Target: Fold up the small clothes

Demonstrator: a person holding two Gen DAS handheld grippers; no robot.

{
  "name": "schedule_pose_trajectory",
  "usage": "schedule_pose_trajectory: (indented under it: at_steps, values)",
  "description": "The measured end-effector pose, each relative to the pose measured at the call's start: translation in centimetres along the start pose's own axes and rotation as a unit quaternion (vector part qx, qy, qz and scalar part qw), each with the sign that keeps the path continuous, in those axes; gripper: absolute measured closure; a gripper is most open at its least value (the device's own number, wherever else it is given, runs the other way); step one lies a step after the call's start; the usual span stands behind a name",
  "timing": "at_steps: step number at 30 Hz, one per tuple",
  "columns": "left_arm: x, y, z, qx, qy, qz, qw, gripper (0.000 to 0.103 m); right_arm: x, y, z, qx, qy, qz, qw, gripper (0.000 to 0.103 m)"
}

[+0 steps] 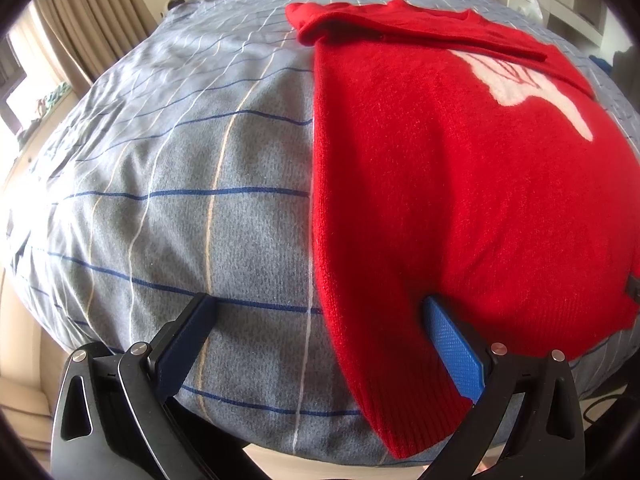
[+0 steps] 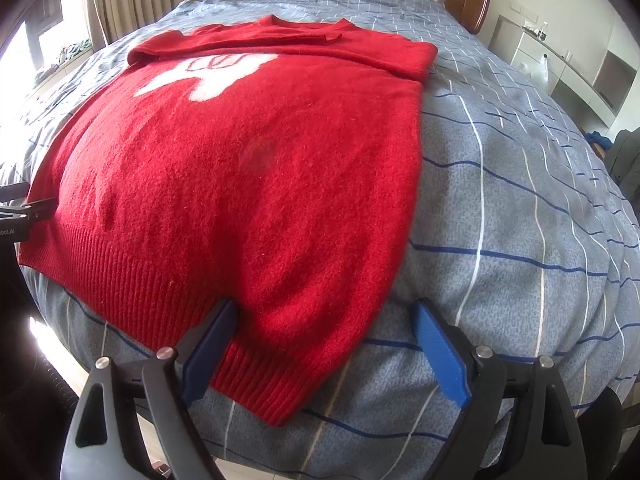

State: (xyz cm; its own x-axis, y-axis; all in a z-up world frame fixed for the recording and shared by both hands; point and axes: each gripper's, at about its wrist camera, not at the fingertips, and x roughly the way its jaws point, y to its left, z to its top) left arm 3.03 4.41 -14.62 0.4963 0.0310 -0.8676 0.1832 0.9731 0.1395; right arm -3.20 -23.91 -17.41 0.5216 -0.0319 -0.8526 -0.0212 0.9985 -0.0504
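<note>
Flat red sweater (image 2: 248,168), sleeves infolded

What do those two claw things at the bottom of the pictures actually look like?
Both the left gripper and right gripper have black angular arms with triangular cut-outs, silver round pivot pins, and flat blue textured fingers. No cables or sleeves show.

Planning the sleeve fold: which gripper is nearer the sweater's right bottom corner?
Right. The right gripper straddles that corner of the red sweater; the left gripper straddles the opposite corner.
</note>
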Motion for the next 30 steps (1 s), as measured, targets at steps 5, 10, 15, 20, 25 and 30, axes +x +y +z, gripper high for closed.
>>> schedule_pose_trajectory:
  at_steps: [5, 10, 15, 20, 25, 30]
  values:
    - [-0.09, -0.09, -0.19, 0.002, -0.001, 0.002, 1.0000, 0.000, 0.03, 0.00, -0.03, 0.001, 0.000, 0.000, 1.000, 0.014]
    - [-0.08, -0.11, -0.17, 0.002, -0.001, 0.002, 1.0000, 0.000, 0.03, -0.01, -0.03, 0.001, 0.000, 0.000, 1.000, 0.014]
    - [-0.07, -0.13, -0.19, 0.002, -0.001, 0.002, 1.0000, 0.000, 0.11, 0.03, -0.03, -0.001, 0.000, -0.001, 1.000, 0.014]
    - [-0.12, -0.15, -0.33, 0.003, 0.001, 0.002, 1.0000, 0.000, 0.17, 0.01, -0.06, -0.002, 0.001, -0.002, 1.000, 0.013]
    - [-0.12, -0.18, -0.38, 0.004, 0.001, 0.004, 1.0000, 0.000, 0.24, -0.01, -0.08, -0.002, 0.002, -0.002, 1.000, 0.013]
    - [-0.12, -0.19, -0.37, 0.006, 0.001, 0.005, 1.0000, 0.000, 0.21, 0.01, -0.09, -0.002, 0.001, -0.002, 1.000, 0.013]
